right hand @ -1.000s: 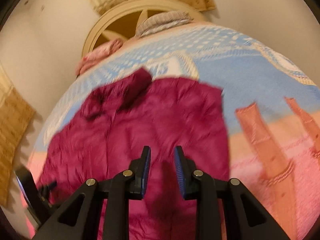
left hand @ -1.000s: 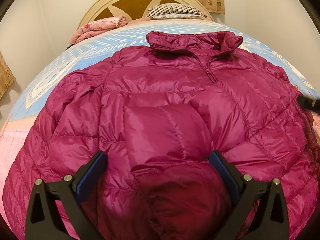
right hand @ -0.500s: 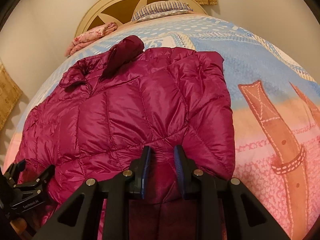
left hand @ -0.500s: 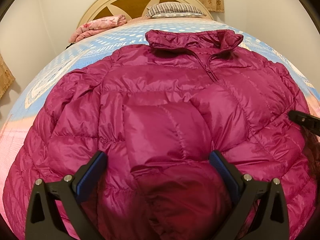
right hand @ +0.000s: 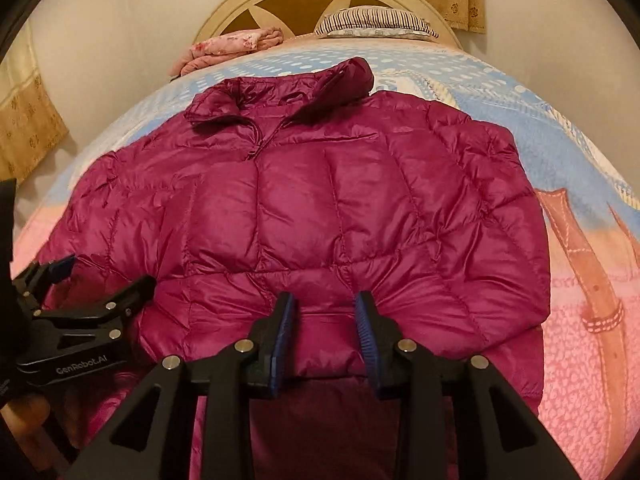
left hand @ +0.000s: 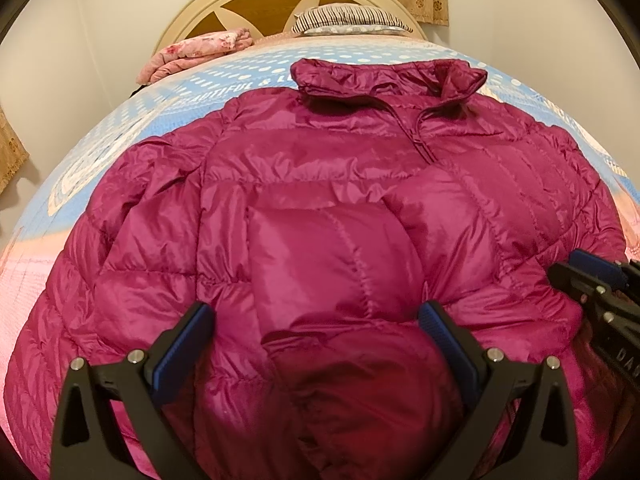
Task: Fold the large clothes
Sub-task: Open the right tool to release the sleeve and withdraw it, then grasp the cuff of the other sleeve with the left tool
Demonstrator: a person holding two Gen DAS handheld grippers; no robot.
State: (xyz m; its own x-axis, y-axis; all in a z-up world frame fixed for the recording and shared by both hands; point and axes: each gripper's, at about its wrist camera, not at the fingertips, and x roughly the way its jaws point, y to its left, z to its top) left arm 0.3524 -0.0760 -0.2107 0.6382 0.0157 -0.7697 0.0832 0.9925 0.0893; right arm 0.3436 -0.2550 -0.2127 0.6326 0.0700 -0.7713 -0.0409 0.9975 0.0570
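Magenta puffer jacket [left hand: 320, 208] lies flat on the bed [right hand: 560, 128], front up, collar [left hand: 384, 80] at the far end toward the headboard [left hand: 280, 4], zipper partly open at the neck. Bedspread is blue with white dots at the far end, pink and orange at the near end. Both sleeves look folded in over the body, with a cuff lying across the chest panel in the left wrist view. Left gripper [left hand: 320, 344] sits at the near hem, jaws spread wide, the blue pads [left hand: 182, 350] flanking a mound of jacket fabric; can't tell if they touch it, no pinch visible. Right gripper [right hand: 324, 336] is over the near right part of the jacket, jaws opening, gap moderate, with a ridge of quilted fabric bunched between the pads [right hand: 366, 332]; the pads do not seem to press on it. Each gripper shows at the edge of the other's view, just beside each other along the near edge. Far end of the bed: striped pillow [left hand: 352, 20] on the right, folded pink floral blanket [left hand: 196, 50] on the left.
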